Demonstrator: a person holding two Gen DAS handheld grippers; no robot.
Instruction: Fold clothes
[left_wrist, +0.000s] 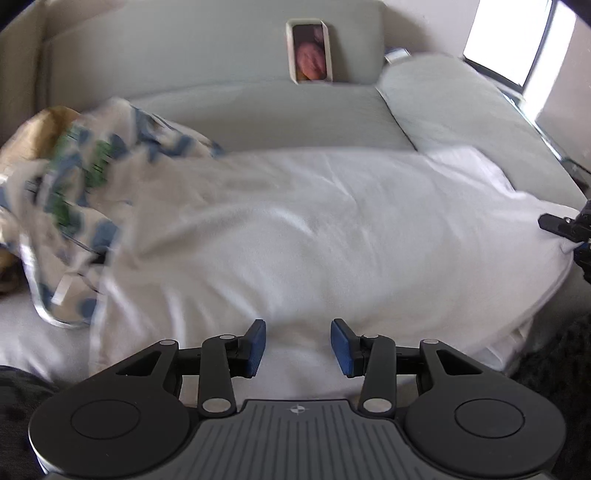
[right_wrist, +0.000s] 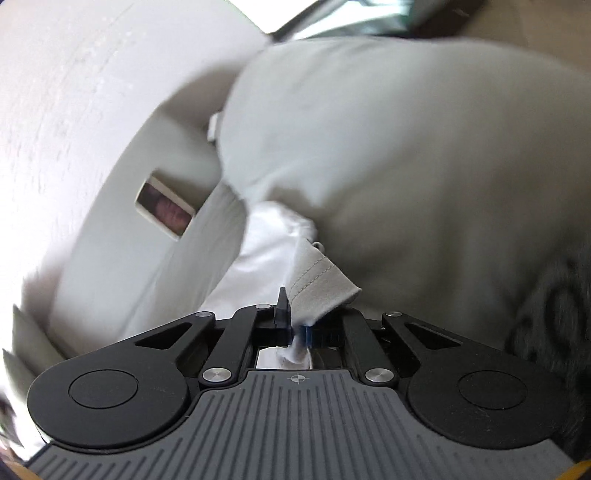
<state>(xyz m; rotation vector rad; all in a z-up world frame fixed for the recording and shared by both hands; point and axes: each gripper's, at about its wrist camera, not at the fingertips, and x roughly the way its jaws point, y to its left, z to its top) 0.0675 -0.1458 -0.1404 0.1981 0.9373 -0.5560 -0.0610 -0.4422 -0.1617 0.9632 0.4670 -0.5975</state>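
the right gripper (right_wrist: 295, 332) is clamped on a corner of the white garment (left_wrist: 295, 229), whose long axis runs sideways just ahead of the left gripper (left_wrist: 298, 345), which hovers half-open and empty, nearer the free near edge.

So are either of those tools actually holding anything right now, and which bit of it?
The right tool is pinching the white garment by a hemmed edge at its right end. The left tool stands open over the garment, holding nothing.
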